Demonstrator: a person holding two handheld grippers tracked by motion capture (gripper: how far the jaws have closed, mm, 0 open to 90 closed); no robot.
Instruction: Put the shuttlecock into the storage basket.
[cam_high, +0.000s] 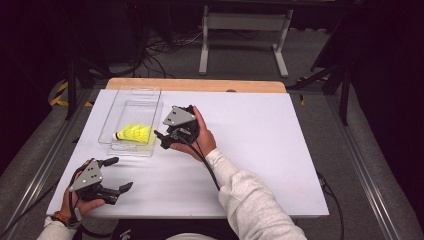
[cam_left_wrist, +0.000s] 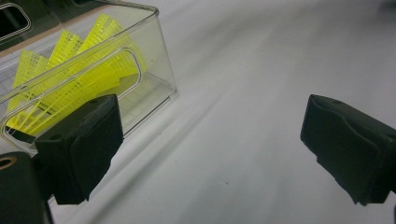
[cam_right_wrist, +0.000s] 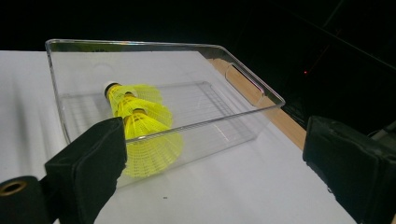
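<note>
Shuttlecocks (cam_high: 135, 133): yellow, nested together inside the clear tray (cam_high: 150, 105); count hard to judge.
Right gripper (cam_high: 161, 139): beside the tray, jaws wide apart, holding nothing.
Left gripper (cam_high: 120, 174): near table (cam_high: 260, 140) corner, spread wide, empty.

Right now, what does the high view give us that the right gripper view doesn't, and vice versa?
High view alone: both hands, the left gripper and right gripper from outside, jaws open, and the whole white table. Right gripper view alone: the shuttlecocks close enough to see several nested, and the handle cutout in the bin's end wall. Both: the clear bin holding yellow shuttlecocks on the table.
</note>
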